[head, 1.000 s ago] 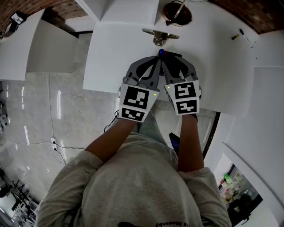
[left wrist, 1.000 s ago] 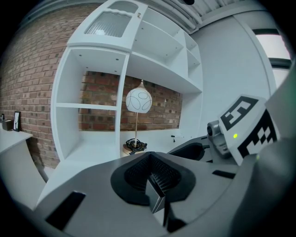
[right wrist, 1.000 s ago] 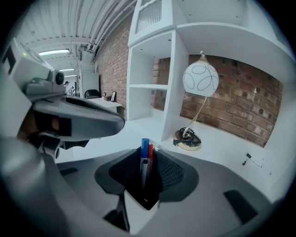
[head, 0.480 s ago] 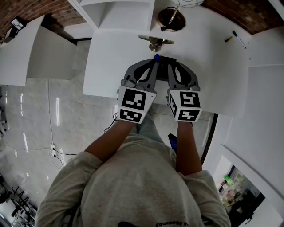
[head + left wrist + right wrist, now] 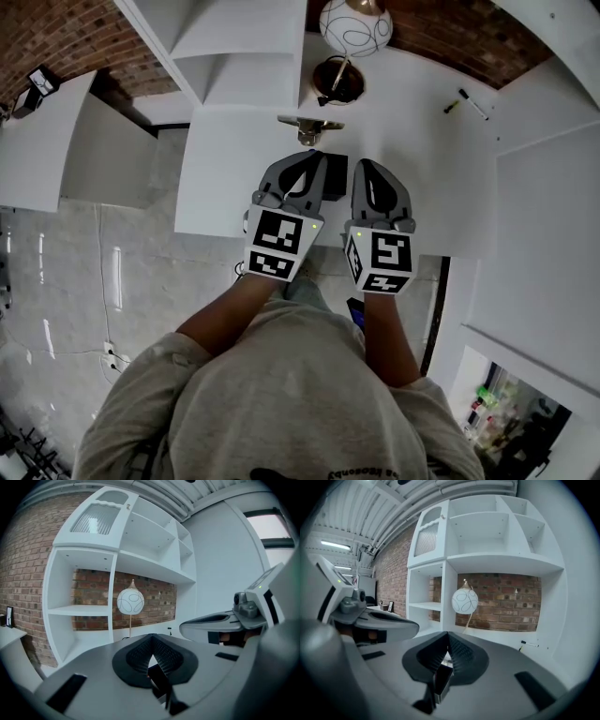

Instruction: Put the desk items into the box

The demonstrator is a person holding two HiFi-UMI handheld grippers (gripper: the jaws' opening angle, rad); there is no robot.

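A small black item (image 5: 335, 173) sits between my two grippers, which are side by side above the white desk (image 5: 225, 159). My left gripper (image 5: 314, 157) has its tips together (image 5: 151, 639), and the black item (image 5: 159, 679) shows low between its jaws. The jaws of my right gripper (image 5: 367, 167) have just been closing. Their tips now meet (image 5: 447, 637), and the black item (image 5: 440, 681) is pinched edge-on just under them. Most of the item is hidden, so I cannot tell its full shape.
A brass-coloured metal piece (image 5: 309, 127) lies on the desk just beyond the grippers. Behind it stands a lamp with a white globe (image 5: 354, 26) on a dark round base (image 5: 337, 80). A marker (image 5: 466, 101) lies far right. White shelving (image 5: 234, 37) rises at the back.
Both grippers have risen together, and the black item came up with them. The right jaws went from wide open to closed. The blue tip seen earlier is out of sight.
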